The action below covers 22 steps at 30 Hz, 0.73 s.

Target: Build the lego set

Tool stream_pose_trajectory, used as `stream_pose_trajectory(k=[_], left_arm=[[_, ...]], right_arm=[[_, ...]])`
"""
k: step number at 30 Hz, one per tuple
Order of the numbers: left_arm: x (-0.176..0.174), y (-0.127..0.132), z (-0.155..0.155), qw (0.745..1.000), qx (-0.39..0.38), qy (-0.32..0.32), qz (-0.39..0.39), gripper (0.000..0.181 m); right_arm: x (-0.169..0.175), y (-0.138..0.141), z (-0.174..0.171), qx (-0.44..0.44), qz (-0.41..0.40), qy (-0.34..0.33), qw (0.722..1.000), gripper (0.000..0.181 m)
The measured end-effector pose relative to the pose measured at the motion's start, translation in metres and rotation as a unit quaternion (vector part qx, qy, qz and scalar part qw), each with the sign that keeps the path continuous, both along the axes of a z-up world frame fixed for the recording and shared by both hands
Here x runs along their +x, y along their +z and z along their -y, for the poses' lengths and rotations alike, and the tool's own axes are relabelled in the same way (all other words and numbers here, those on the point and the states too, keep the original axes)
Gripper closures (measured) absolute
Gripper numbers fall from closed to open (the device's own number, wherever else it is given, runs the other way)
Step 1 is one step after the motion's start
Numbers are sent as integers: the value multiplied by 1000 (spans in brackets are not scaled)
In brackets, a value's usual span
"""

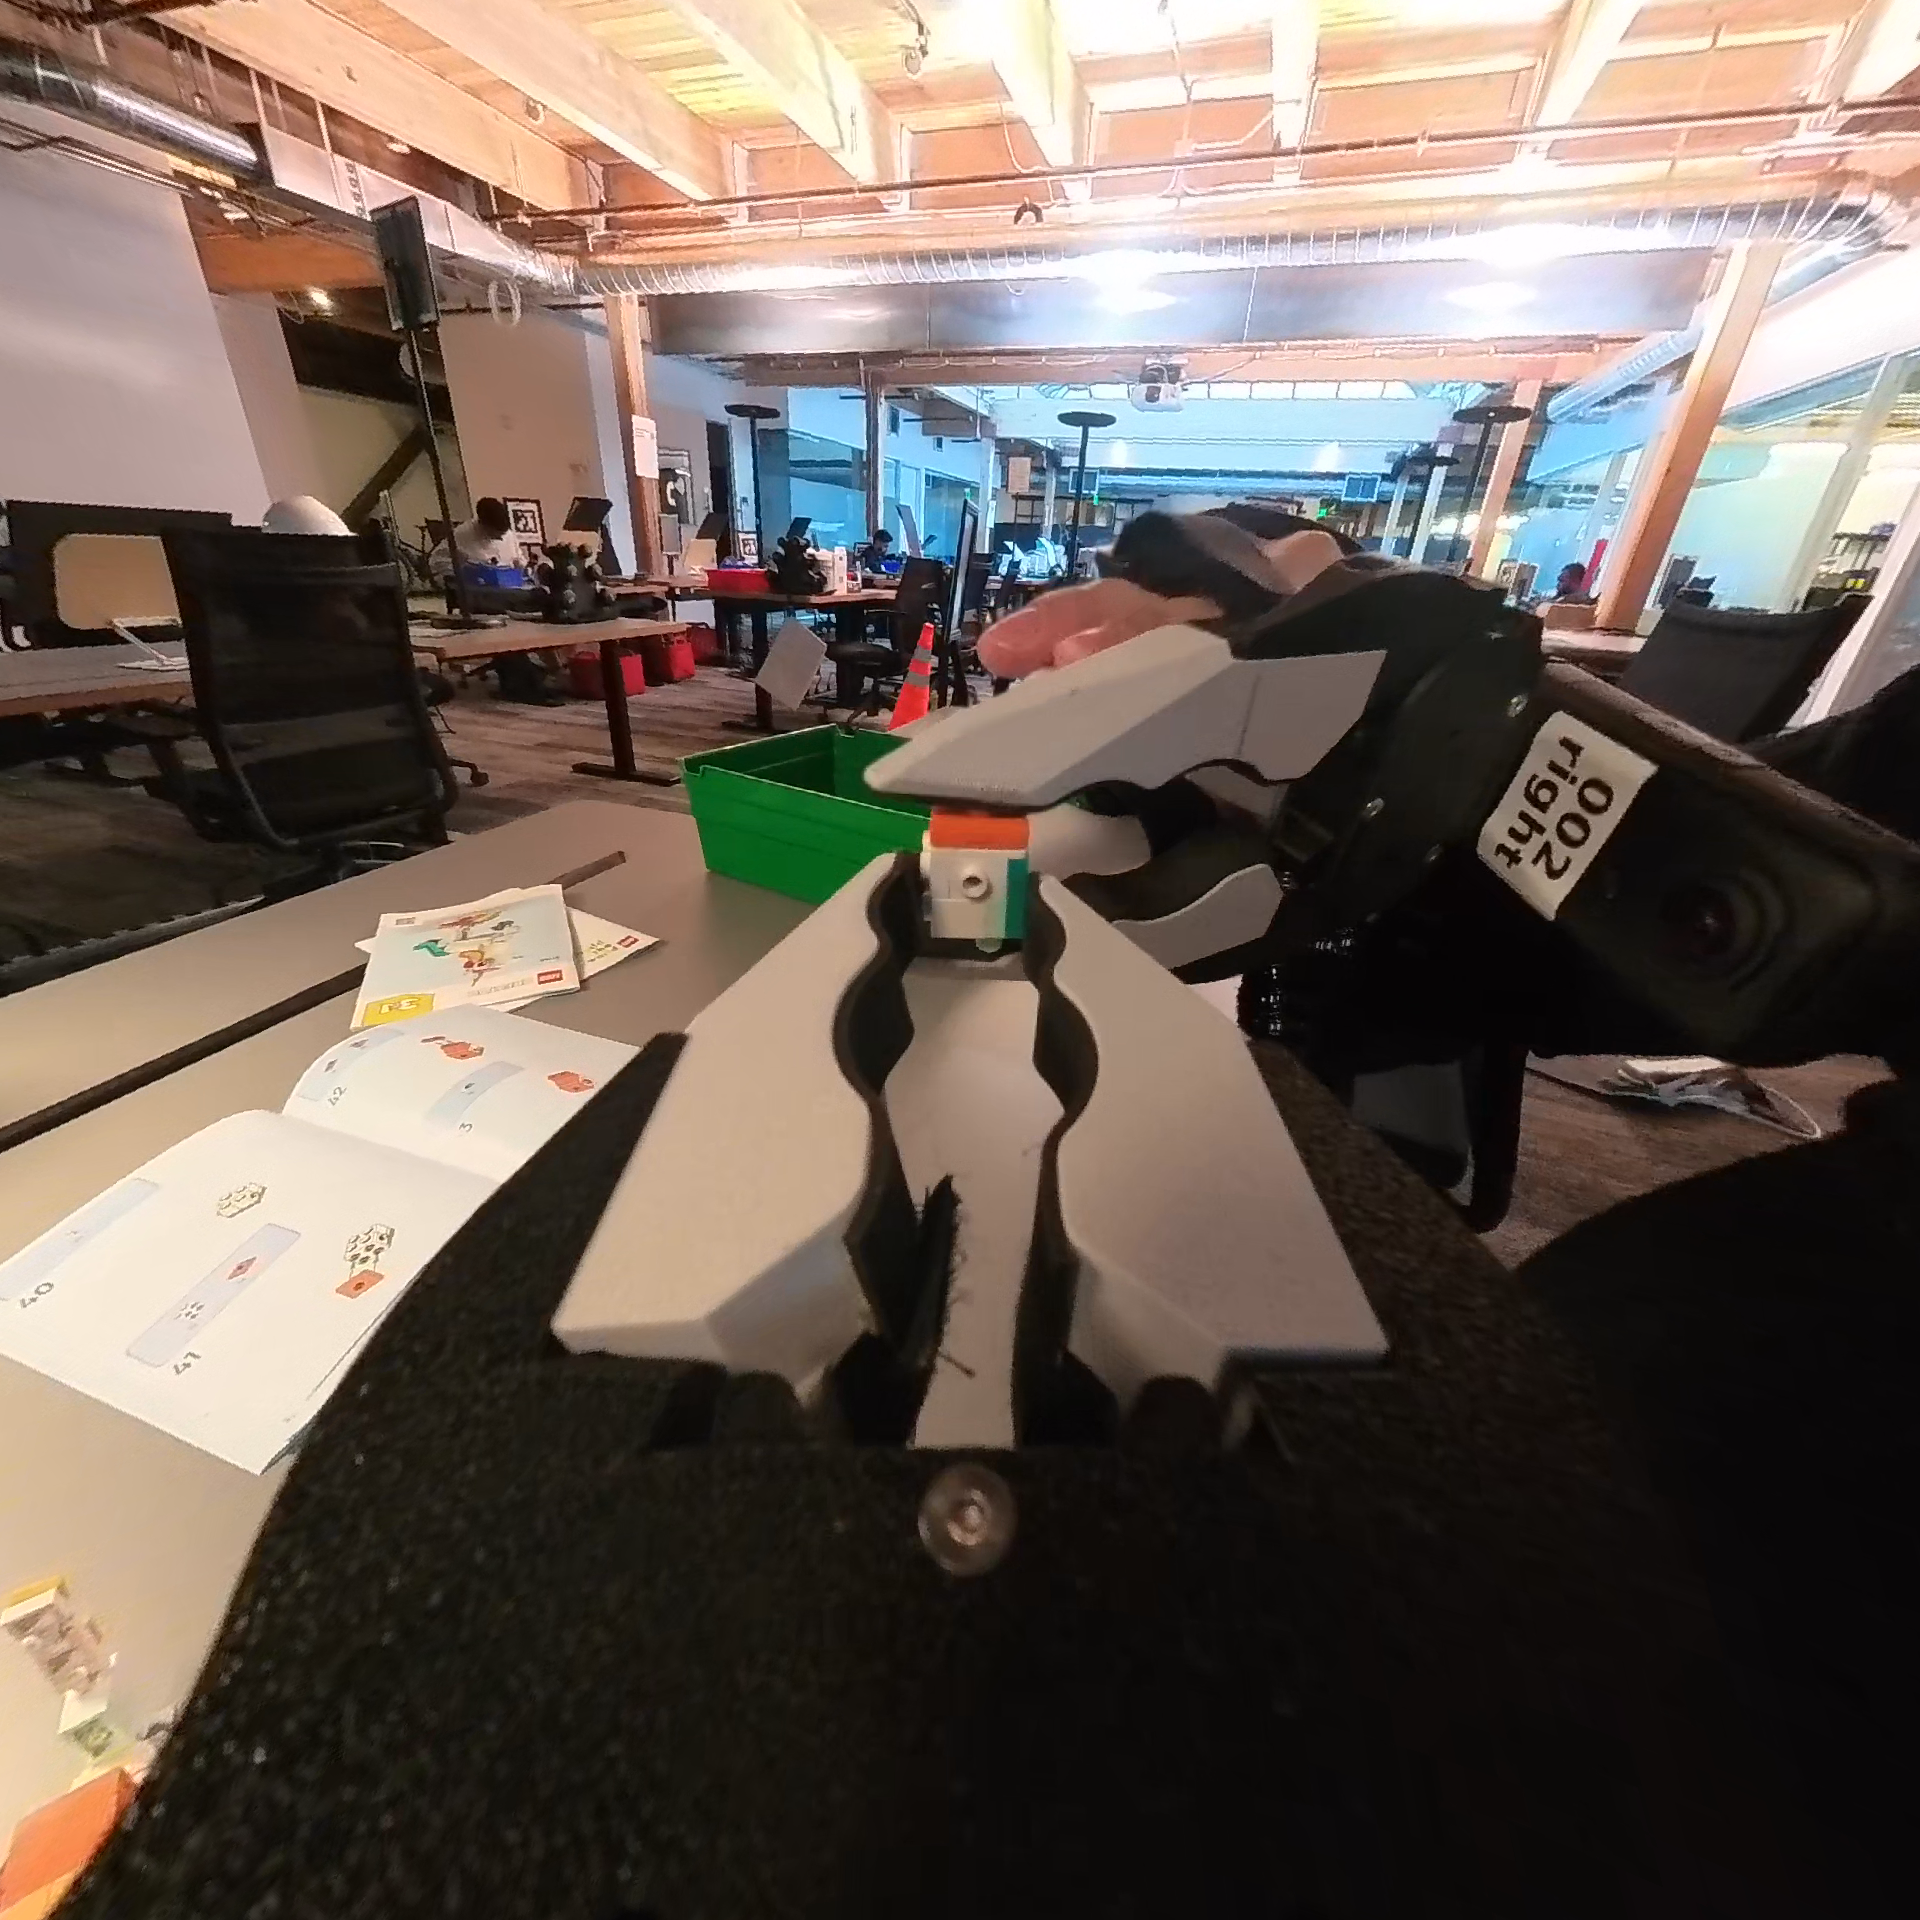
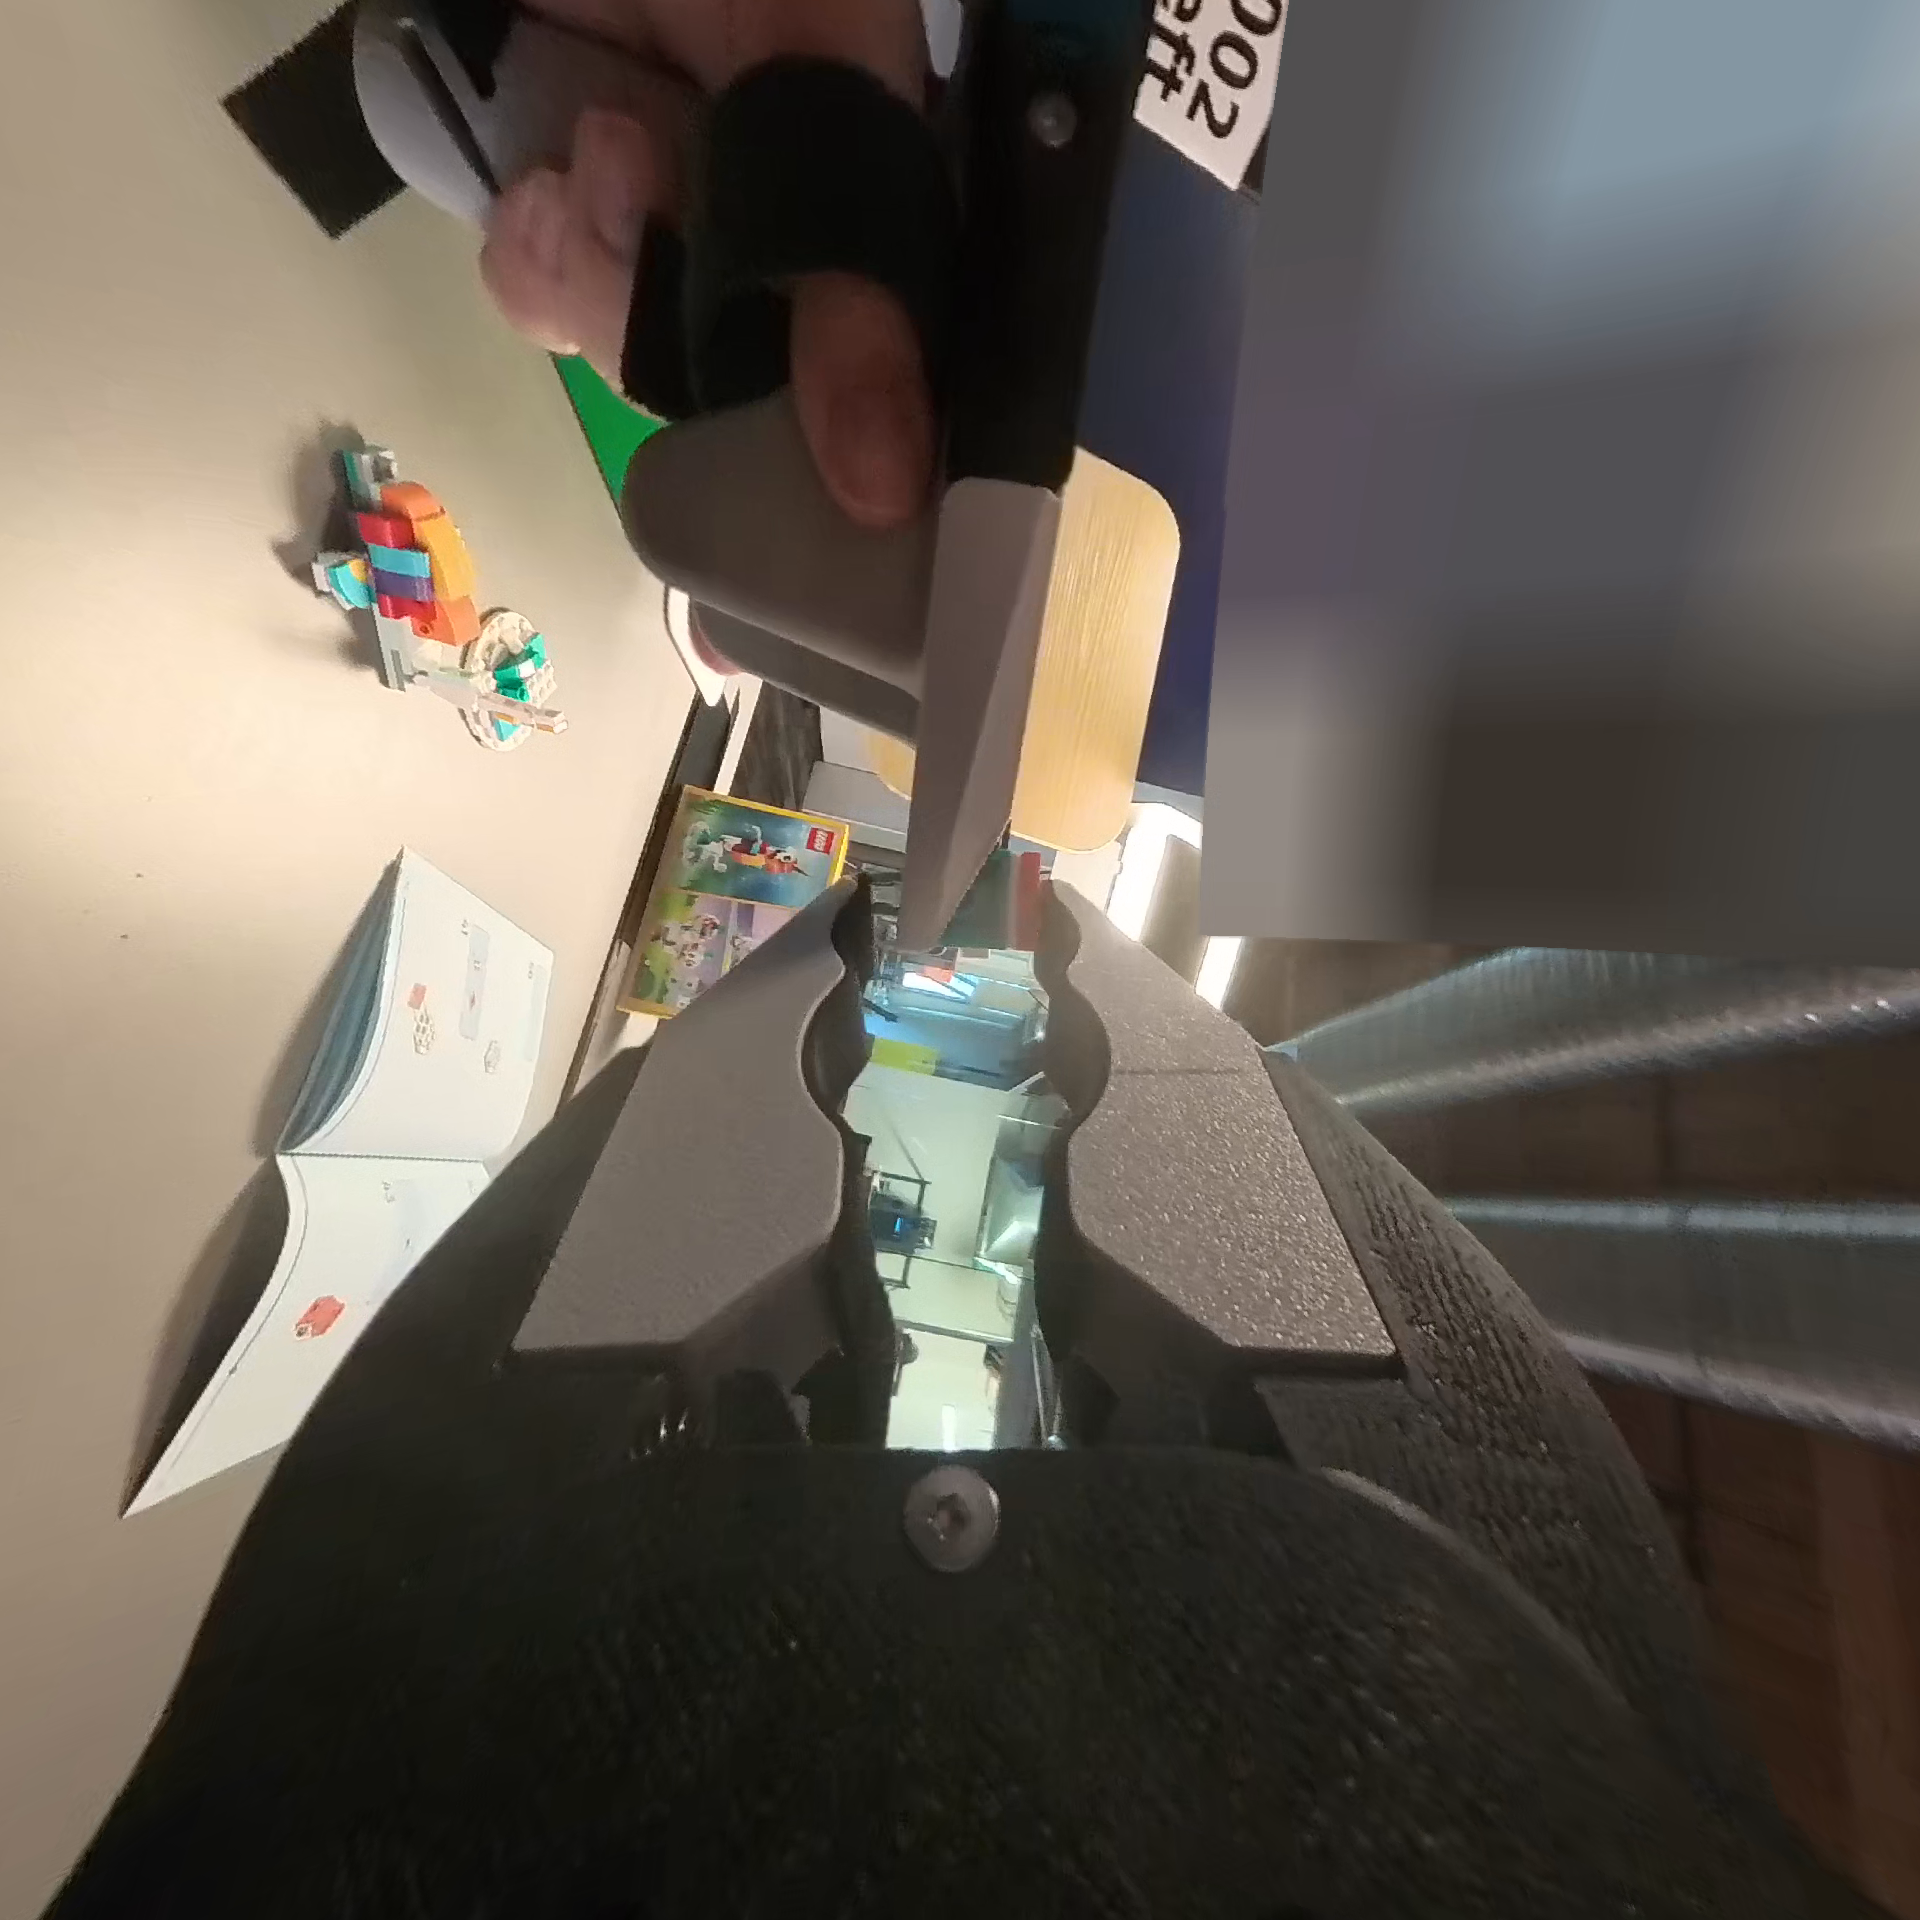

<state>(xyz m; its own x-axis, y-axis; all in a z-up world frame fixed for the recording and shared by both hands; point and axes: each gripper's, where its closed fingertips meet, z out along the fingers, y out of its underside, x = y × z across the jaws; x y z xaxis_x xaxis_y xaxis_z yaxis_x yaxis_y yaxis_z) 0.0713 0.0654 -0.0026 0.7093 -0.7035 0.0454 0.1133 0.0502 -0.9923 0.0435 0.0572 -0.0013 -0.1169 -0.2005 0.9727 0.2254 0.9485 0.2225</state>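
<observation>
My left gripper (image 1: 977, 914) is shut on a small white, orange and green lego assembly (image 1: 971, 883), held above the table. My right gripper (image 1: 987, 805) comes in from the right. Its upper finger (image 1: 1039, 727) rests on the assembly's orange top and its lower finger (image 1: 1096, 847) sits beside it. In the right wrist view, the right gripper (image 2: 951, 904) has its jaws apart, with a left gripper finger (image 2: 966, 727) and the assembly (image 2: 1003, 894) between them. A partly built colourful model (image 2: 436, 592) lies on the table.
An open instruction booklet (image 1: 260, 1247) lies on the grey table (image 1: 156, 997), with more booklets (image 1: 468, 956) behind it. A green bin (image 1: 769, 821) stands at the far edge. A lego box (image 2: 727, 894) stands past the table edge. Loose pieces (image 1: 52, 1662) lie at the near left. Left and right tips are no more than a few centimetres apart.
</observation>
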Motion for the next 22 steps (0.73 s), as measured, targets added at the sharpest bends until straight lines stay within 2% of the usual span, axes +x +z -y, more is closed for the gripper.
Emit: stream_pose_trajectory(k=[5, 9, 12, 15, 17, 22], left_arm=[[-1, -5, -4, 999, -8, 20, -27, 165], [-1, -8, -6, 1000, -14, 16, -20, 165], [-1, -6, -5, 1000, -16, -4, 5, 165], [-3, -3, -3, 998, -19, -31, 41, 165], [-3, 4, 4, 991, -32, -85, 101, 165], [-5, 15, 20, 951, -72, -214, 209, 165]], right_arm=[[0, -3, -3, 62, 19, -19, 998, 154], [0, -8, -4, 52, 34, -22, 998, 154], [-1, -9, -5, -44, 24, -17, 999, 152], [1, -3, -1, -176, 14, -5, 984, 146], [4, 6, 5, -234, 6, 15, 972, 129], [11, 3, 23, -290, 57, 67, 953, 128]])
